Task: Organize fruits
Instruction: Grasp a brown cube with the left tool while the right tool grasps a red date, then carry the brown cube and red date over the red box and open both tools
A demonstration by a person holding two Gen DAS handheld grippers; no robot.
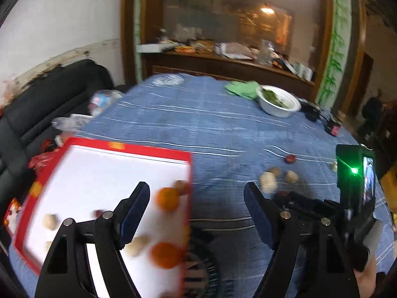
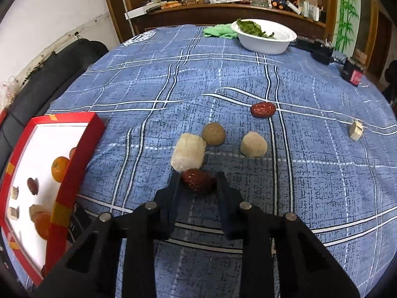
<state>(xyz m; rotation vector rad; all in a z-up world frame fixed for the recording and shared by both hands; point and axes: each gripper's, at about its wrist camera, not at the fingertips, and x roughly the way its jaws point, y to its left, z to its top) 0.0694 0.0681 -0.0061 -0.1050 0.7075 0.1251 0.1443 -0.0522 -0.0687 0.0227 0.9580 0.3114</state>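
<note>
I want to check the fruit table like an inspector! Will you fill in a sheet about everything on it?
Surface: round table under a blue checked cloth.
Job's things: red box with a white floor holds oranges, a dark red date and pale lumps. On the cloth: two red dates, one farther back, and several pale lumps.
Clutter: white bowl of green leaves, green cloth, small red and black device.
Grippers: right gripper shut on the near date; left gripper open, empty.
Cables: dark leads by black gadgets.
Surroundings: black sofa, cluttered wooden shelf.
</note>
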